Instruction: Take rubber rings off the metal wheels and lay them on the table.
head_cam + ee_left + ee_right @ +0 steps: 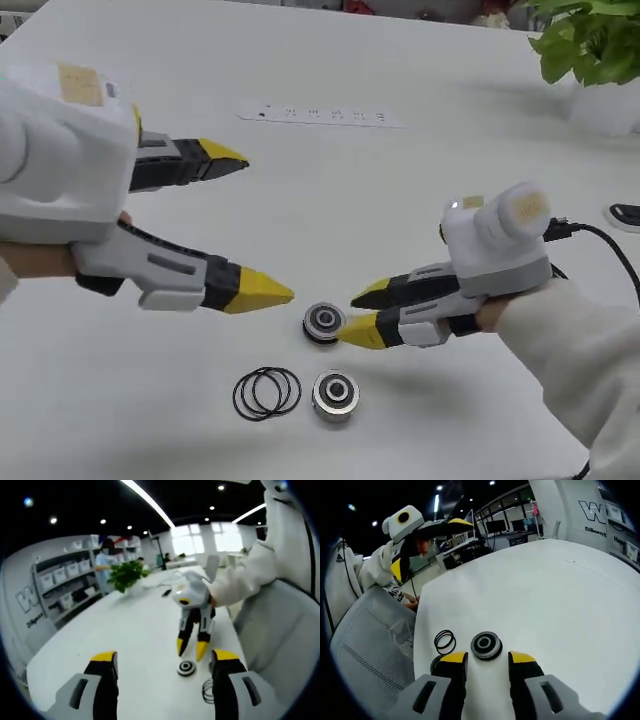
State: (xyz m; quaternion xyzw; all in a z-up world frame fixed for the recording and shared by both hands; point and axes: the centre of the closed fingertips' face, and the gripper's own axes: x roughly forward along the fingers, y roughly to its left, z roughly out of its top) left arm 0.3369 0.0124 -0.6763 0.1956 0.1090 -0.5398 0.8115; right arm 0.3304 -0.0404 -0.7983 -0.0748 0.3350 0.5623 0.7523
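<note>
Jaws of my left tool [245, 222] stood wide apart over the counter [400, 200], holding nothing. Black rubber rings [267, 392] lay in a loose pile on the counter, just beside the near metal wheel [335, 393]. The far metal wheel [323, 322] sat right at the tips of my right tool [362, 313], its jaws slightly apart, gripping nothing.

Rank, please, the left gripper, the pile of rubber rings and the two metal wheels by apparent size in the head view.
1. left gripper, though nearness to the camera inflates it.
2. pile of rubber rings.
3. far wheel and near wheel: alike, so unranked.
</note>
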